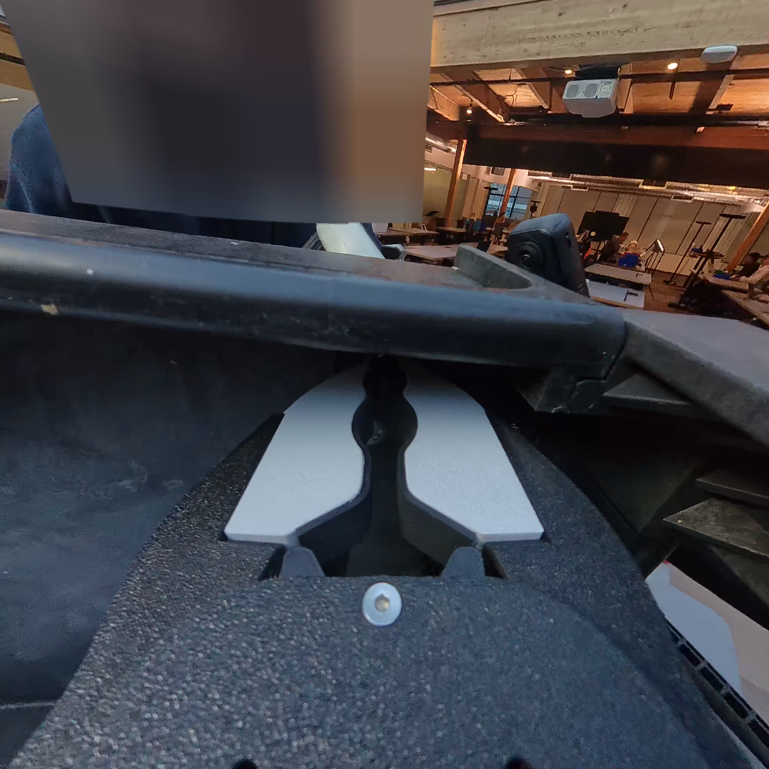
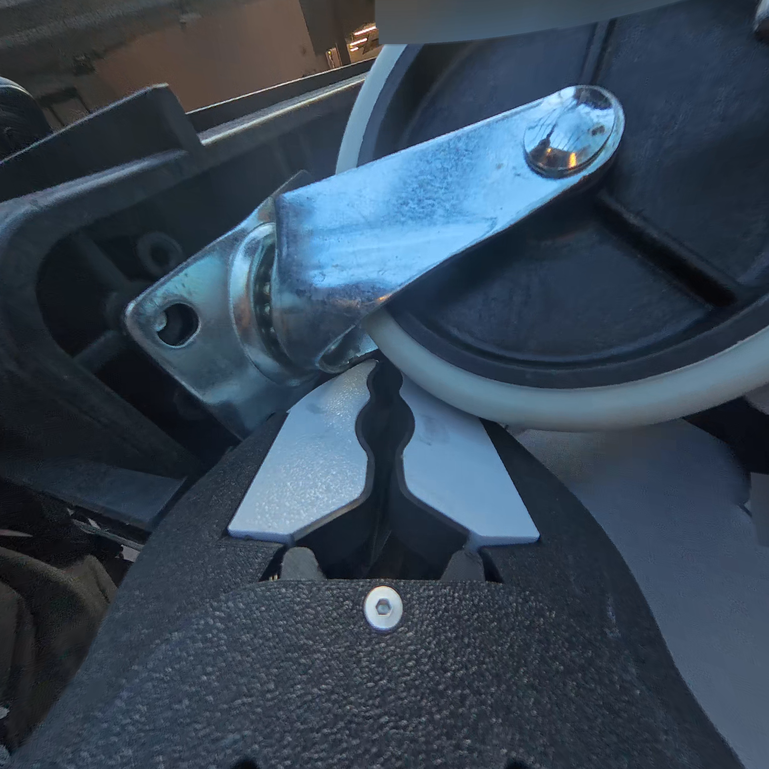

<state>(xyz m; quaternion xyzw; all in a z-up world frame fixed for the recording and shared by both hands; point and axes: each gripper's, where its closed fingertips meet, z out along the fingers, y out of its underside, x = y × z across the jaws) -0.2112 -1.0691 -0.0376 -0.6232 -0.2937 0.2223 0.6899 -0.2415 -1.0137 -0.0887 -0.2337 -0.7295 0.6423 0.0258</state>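
In the left wrist view my left gripper has its white fingers closed together. Their tips sit tucked under the thick rounded rim of a black plastic body, so whether they pinch anything is hidden. In the right wrist view my right gripper is shut. Its tips press up against the base of a swivel caster. The caster has a shiny metal fork, a mounting plate with a hole and an axle bolt. Its black wheel has a pale grey tyre. The caster sits against a black ribbed plastic underside.
A black device with a round lens and a pale piece stand behind the rim. The black body has stepped ribs at right and a white surface below. Far off are tables, stands and seated people. A person's dark sleeve is at left. My right fingertips sit around 9 cm from my left ones. The right tips stand about 7 cm off the shiny metal fork.
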